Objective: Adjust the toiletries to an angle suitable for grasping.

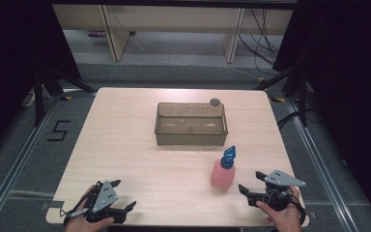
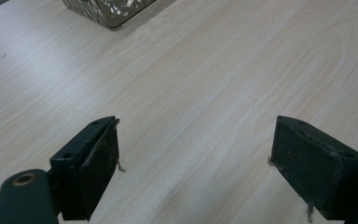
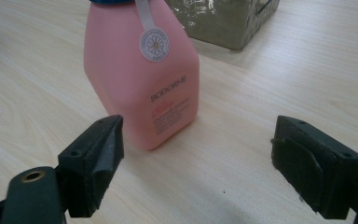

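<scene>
High view: I see a pink bottle (image 1: 222, 175) standing upright on the desk (image 1: 125, 145), right of centre, toward my near edge. It carries a blue spray head (image 1: 229, 157). Just beyond it sits a translucent brown bin (image 1: 191, 124), open on top; the two are near but apart. A small grey round thing (image 1: 215, 102) lies touching or just behind the bin's far right corner; I cannot tell what it is.

Right hand-held gripper (image 1: 252, 182) rests at the near right edge, just right of the bottle, not touching it. Its jaws stand wide apart. In the right gripper view the bottle (image 3: 142, 77) stands ahead of the gap and toward the left jaw, with a round daisy sticker (image 3: 154, 45) high on its front and dark lettering lower down. A corner of the bin (image 3: 223, 21) shows behind it.

Left hand-held gripper (image 1: 124, 195) sits at the near left edge, well apart from the bottle, held in a hand (image 1: 84, 223). Its jaws are also wide apart, with bare desk (image 2: 205, 93) between them. A bin corner (image 2: 107, 9) shows at the top of the left gripper view.
</scene>
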### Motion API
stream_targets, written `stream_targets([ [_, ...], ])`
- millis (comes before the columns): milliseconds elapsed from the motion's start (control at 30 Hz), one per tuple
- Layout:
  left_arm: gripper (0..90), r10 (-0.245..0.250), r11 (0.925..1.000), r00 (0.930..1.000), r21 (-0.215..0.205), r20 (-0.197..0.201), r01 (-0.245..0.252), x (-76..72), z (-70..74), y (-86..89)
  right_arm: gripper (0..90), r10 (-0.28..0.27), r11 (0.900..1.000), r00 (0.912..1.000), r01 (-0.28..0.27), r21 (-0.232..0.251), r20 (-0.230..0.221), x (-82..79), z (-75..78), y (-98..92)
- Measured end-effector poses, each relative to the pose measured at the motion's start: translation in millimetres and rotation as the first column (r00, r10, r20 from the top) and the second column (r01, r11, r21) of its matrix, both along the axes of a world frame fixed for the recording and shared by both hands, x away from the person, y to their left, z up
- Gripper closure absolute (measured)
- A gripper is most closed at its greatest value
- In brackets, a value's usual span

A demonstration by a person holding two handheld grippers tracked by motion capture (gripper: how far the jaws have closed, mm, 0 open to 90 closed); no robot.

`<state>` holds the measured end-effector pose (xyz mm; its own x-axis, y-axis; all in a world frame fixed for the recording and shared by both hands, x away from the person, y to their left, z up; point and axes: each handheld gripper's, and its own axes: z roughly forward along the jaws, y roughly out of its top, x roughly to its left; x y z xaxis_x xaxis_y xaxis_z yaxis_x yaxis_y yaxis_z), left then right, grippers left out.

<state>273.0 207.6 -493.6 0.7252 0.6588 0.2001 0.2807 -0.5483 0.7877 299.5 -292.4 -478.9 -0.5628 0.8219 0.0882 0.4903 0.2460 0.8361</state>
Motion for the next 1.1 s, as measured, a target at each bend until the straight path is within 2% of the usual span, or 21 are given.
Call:
stream_targets([
  [167,14.7,-0.003,1.0000,1.0000,0.004,0.001,0.003,0.1,0.2,0.0,18.3,0.017,1.000,0.9996,-0.017,-0.016,0.023,0.8,1.6,-2.1],
  [200,14.7,-0.003,1.0000,1.0000,0.001,0.002,0.003,0.1,0.1,-0.1,18.5,0.004,1.000,1.0000,-0.004,0.007,-0.005,-1.3,2.0,-0.3],
  [233,14.8,-0.004,1.0000,1.0000,-0.002,0.002,0.004,0.0,0.1,-0.2,18.8,0.013,1.000,0.9992,-0.012,-0.005,0.037,0.4,2.4,-1.8],
  [367,14.8,-0.001,1.0000,1.0000,0.002,0.001,0.001,0.0,-0.2,-0.1,18.8,0.020,1.000,0.9989,-0.020,0.010,0.043,0.7,3.3,-1.3],
  [400,14.7,-0.001,0.9999,1.0000,0.010,0.003,0.001,0.3,0.1,0.1,19.2,0.015,0.999,0.9993,-0.016,0.030,0.033,-0.7,4.1,0.7],
  [500,14.7,-0.002,0.9999,1.0000,0.012,0.002,0.002,0.2,0.3,0.2,19.3,0.014,0.999,0.9996,-0.015,0.043,0.023,-1.5,5.0,2.4],
  [533,14.7,0.001,1.0000,1.0000,0.000,0.001,-0.001,-0.2,-0.3,-0.3,19.5,0.031,0.999,0.9979,-0.032,0.020,0.057,0.3,5.9,1.0],
  [667,14.7,-0.001,1.0000,1.0000,0.003,0.002,0.001,0.1,-0.3,-0.1,19.6,0.021,0.998,0.9991,-0.023,0.055,0.038,-1.5,6.7,4.8],
  [700,14.7,-0.005,1.0000,1.0000,0.001,-0.003,0.005,0.0,-0.3,-0.2,19.7,0.037,0.999,0.9972,-0.039,0.035,0.065,0.4,7.0,3.6],
  [767,14.7,-0.008,1.0000,0.9999,-0.004,-0.010,0.007,-0.2,-0.3,-0.3,19.8,0.039,0.998,0.9969,-0.042,0.041,0.069,0.1,8.1,4.6],
  [833,14.7,-0.001,1.0000,1.0000,0.001,0.004,0.001,0.0,-0.4,-0.2,19.9,0.031,0.998,0.9977,-0.035,0.057,0.061,-0.9,9.0,6.7],
  [867,14.7,-0.002,1.0000,1.0000,0.007,0.000,0.002,-0.2,-0.1,-0.1,20.0,0.045,0.998,0.9954,-0.049,0.047,0.085,0.2,10.2,6.5],
  [1033,14.8,-0.003,1.0000,1.0000,0.002,0.001,0.003,-0.2,-0.7,-0.6,20.6,0.050,0.997,0.9946,-0.056,0.059,0.091,-0.3,13.9,10.7],
  [1067,14.7,-0.002,1.0000,1.0000,-0.004,-0.004,0.002,-0.2,-0.8,-0.7,22.1,0.053,0.996,0.9922,-0.062,0.072,0.113,0.3,15.5,13.6],
  [1100,14.7,-0.009,1.0000,0.9999,0.000,-0.009,0.009,0.0,-0.2,-0.3,22.1,0.053,0.996,0.9922,-0.062,0.072,0.113,0.3,15.5,13.6],
])
